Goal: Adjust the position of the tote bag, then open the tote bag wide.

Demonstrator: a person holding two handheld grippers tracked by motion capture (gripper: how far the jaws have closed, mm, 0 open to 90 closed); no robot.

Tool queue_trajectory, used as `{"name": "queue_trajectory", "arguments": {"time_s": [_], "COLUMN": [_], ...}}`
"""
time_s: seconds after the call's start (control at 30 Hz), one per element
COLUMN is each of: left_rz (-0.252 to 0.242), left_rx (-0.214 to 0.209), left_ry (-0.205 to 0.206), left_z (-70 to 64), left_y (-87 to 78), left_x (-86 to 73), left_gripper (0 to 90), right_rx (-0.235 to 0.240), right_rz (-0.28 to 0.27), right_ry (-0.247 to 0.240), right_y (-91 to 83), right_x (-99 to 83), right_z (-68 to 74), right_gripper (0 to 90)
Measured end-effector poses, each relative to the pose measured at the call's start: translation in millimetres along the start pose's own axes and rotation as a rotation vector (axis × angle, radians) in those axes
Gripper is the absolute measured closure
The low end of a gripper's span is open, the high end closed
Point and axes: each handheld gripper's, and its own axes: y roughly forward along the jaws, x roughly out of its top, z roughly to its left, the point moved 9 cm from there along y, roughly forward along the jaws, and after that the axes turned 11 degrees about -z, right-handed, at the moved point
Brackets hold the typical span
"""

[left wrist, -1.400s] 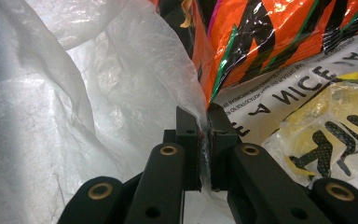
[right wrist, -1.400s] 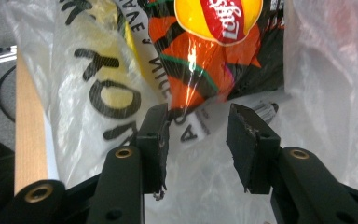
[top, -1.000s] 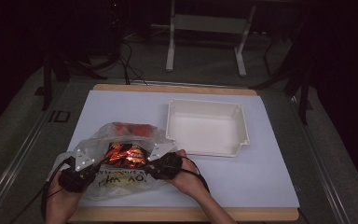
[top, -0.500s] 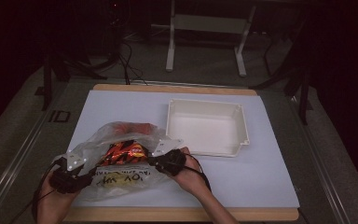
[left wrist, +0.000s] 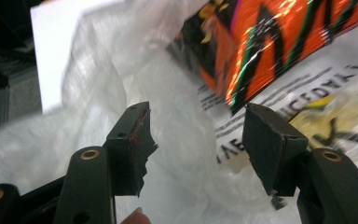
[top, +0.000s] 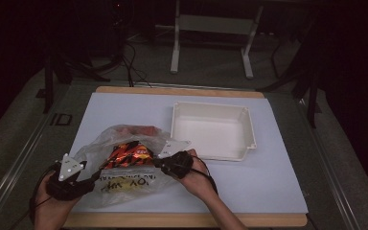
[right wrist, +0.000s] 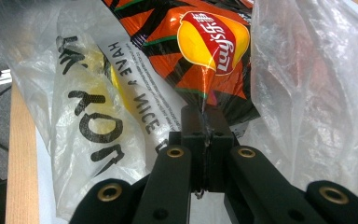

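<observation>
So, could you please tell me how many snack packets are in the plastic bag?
2: an orange chip packet near the bag's middle, a red packet at its far end; others may be hidden.

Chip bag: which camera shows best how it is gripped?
The right gripper view. There the right gripper has its jaws shut on the edge of the chip bag, logo plain. The left gripper view shows a blurred corner of it beyond open jaws; the high view shows it small inside the plastic bag.

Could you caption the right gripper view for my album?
Black right gripper pinches an orange chip bag inside a clear plastic bag.
</observation>
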Motion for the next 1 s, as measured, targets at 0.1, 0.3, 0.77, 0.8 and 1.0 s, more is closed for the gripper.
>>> {"name": "queue_trajectory", "arguments": {"time_s": [0.1, 0.3, 0.77, 0.8, 1.0], "left_rz": [-0.012, -0.007, -0.004, -0.004, -0.042], "left_rx": [-0.024, -0.038, -0.067, -0.067, -0.065], "left_ry": [0.020, 0.035, 0.068, 0.070, 0.093], "left_z": [-4.8, -8.2, -11.4, -10.9, -8.1], "left_y": [0.1, 2.8, 16.4, 17.4, 23.6], "left_x": [2.7, 2.5, 3.8, 4.4, 11.8], "left_gripper": [42.9, 42.9, 41.8, 41.8, 41.5], "right_rx": [0.001, -0.001, -0.008, -0.009, -0.006], "right_rz": [0.000, -0.006, -0.021, -0.025, -0.043], "right_ry": [-0.002, 0.002, -0.004, -0.001, 0.008], "right_y": [0.3, -0.4, -5.2, -5.4, -9.3], "right_x": [-0.2, 1.8, 7.0, 7.7, 13.1], "right_z": [0.2, -1.4, -4.5, -4.7, -8.2], "right_gripper": [89.8, 89.8, 89.9, 89.9, 90.0]}}
